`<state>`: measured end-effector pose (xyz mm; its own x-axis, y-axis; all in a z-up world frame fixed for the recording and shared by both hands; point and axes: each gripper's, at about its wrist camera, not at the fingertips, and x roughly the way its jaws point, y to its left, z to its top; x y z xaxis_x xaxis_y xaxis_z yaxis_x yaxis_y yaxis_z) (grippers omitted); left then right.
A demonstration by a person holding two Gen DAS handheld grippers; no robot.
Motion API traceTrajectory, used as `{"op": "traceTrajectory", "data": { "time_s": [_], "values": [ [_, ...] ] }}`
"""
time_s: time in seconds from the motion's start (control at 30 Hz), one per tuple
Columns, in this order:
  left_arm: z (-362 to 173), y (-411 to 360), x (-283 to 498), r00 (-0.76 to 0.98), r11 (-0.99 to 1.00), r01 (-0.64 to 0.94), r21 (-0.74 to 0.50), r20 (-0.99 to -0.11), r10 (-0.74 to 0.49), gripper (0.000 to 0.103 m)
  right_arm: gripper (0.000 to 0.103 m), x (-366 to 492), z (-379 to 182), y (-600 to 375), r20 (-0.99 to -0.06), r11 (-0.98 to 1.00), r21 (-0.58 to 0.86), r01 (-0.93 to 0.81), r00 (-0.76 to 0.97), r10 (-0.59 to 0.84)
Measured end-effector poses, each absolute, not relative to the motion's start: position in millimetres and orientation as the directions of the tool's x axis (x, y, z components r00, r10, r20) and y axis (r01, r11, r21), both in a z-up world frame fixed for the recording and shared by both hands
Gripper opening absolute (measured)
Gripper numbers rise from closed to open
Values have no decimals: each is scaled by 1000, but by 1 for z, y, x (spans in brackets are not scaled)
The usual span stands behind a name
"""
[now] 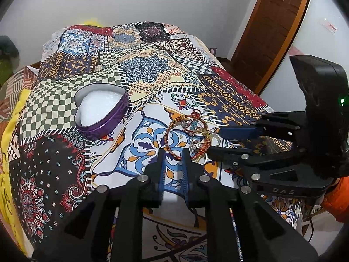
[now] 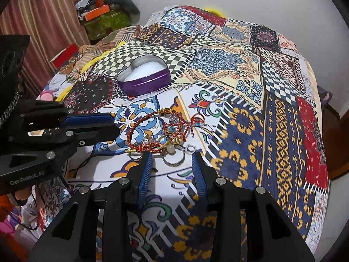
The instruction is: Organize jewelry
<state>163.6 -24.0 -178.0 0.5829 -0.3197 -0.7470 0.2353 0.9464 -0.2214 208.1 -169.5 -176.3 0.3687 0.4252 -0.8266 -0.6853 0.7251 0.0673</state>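
A heap of jewelry (image 1: 192, 136) lies on the patterned bedspread: a red-and-gold braided bracelet (image 2: 139, 128), thread bracelets, rings and a silver ring (image 2: 173, 160). A purple heart-shaped tin (image 1: 102, 111), open with white padding, stands behind and left of the heap; it also shows in the right wrist view (image 2: 145, 77). My left gripper (image 1: 173, 152) is open, its tips just short of the braided bracelet. My right gripper (image 2: 172, 155) is open, its tips on either side of the silver ring at the near edge of the heap. Both are empty.
The patchwork bedspread (image 1: 144, 72) covers the bed. A wooden door (image 1: 268, 32) stands at the right in the left wrist view. Boxes and clutter (image 2: 102, 15) and a striped curtain (image 2: 43, 21) are at the far left.
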Motion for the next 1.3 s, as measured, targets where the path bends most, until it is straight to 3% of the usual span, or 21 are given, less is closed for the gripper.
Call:
{"op": "traceTrajectory", "data": {
  "time_s": [0.07, 0.13, 0.37, 0.5, 0.6, 1.07, 1.13, 1.23, 1.3],
  "values": [
    [-178, -24, 167, 578, 945, 234, -228, -749, -324, 14, 32, 210, -177, -167, -826, 721, 60, -691, 371, 425],
    [-180, -24, 171, 569, 943, 231, -240, -753, -331, 14, 20, 211, -179, -166, -824, 718, 56, -694, 373, 426],
    [-186, -30, 182, 531, 931, 249, -266, -767, -361, 14, 20, 211, -177, -174, -816, 726, 84, -683, 371, 444],
    [-186, -36, 183, 524, 928, 263, -263, -769, -366, 27, 20, 209, -175, -185, -812, 743, 92, -663, 382, 442],
    [-187, -40, 185, 521, 929, 266, -256, -773, -362, 28, 20, 210, -174, -191, -812, 753, 89, -652, 390, 434],
    [-195, -44, 203, 486, 912, 242, -332, -772, -410, 27, 20, 204, -174, -203, -810, 754, 77, -652, 400, 429],
    [-195, -44, 202, 487, 908, 253, -335, -767, -419, 21, 20, 204, -174, -204, -809, 757, 73, -649, 405, 425],
    [-194, -46, 201, 496, 909, 261, -323, -763, -414, 19, 22, 208, -173, -203, -815, 761, 94, -642, 389, 429],
    [-193, -48, 199, 503, 909, 270, -316, -759, -413, 14, 30, 211, -172, -201, -816, 760, 108, -641, 380, 436]
  ]
}}
